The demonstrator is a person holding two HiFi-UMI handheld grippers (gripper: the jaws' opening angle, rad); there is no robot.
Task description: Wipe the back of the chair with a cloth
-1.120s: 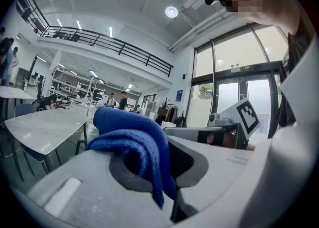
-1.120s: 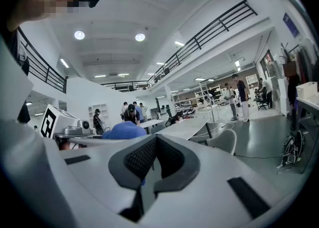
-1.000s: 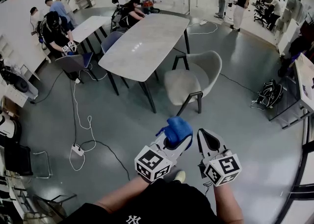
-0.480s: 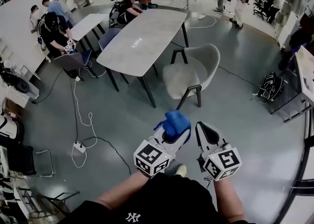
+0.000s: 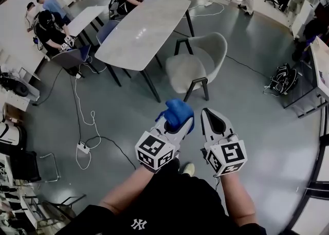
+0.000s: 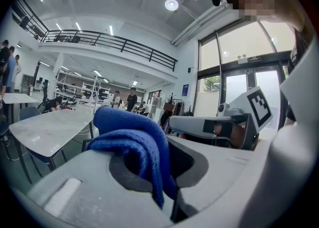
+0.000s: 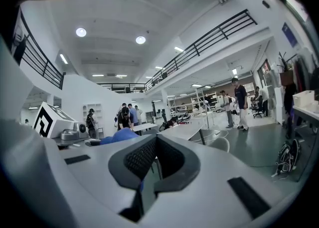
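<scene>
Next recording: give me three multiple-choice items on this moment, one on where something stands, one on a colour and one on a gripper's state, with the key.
1. Where does the chair stand?
A. Beside the table, ahead of both grippers
B. On top of the table
C. Tipped over on the floor

2. What colour is the cloth?
A. White
B. Blue
C. Red

3. How is the right gripper?
A. Shut on the cloth
B. Wide open
C. Shut, with nothing in it

Key:
1 A: the head view shows it upright by the table, untouched.
2 B: it is a blue wad clamped in the left gripper.
3 C: its jaws meet with nothing between them.
</scene>
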